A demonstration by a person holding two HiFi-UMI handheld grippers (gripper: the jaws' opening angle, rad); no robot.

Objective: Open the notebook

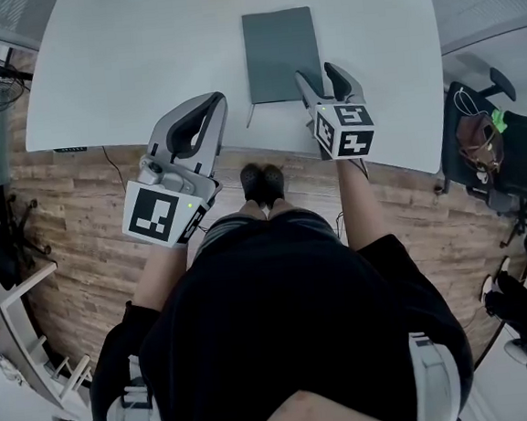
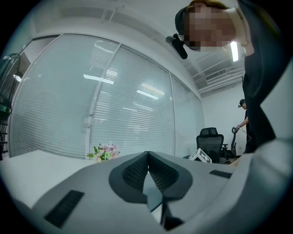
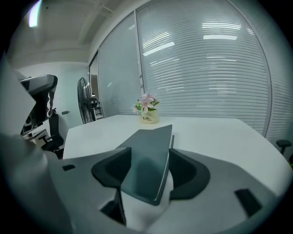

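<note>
The notebook [image 1: 279, 52] lies flat and closed on the white worktop [image 1: 131, 61]. Its short near edge is close to the worktop's near rim, where the person stands. Bare white surface spreads wide to the notebook's left, a narrower band lies to its right, and more stretches beyond its far edge up to a small flower pot [image 3: 149, 115].

The notebook's cover is plain grey-green and matte, with pale page edges showing at the near right corner. A thin strip trails from the near left corner.

The right tool [image 1: 325, 80] is at the notebook's near right corner, angled downward. Its jaws are spread wide and released, and in the right gripper view the notebook's [image 3: 153, 141] near end sits in the gap with no pad pressing on it.

The left tool [image 1: 217, 99] hangs off to the notebook's near left, over the worktop's rim. It is clenched tip to tip on nothing [image 2: 148, 155].
</note>
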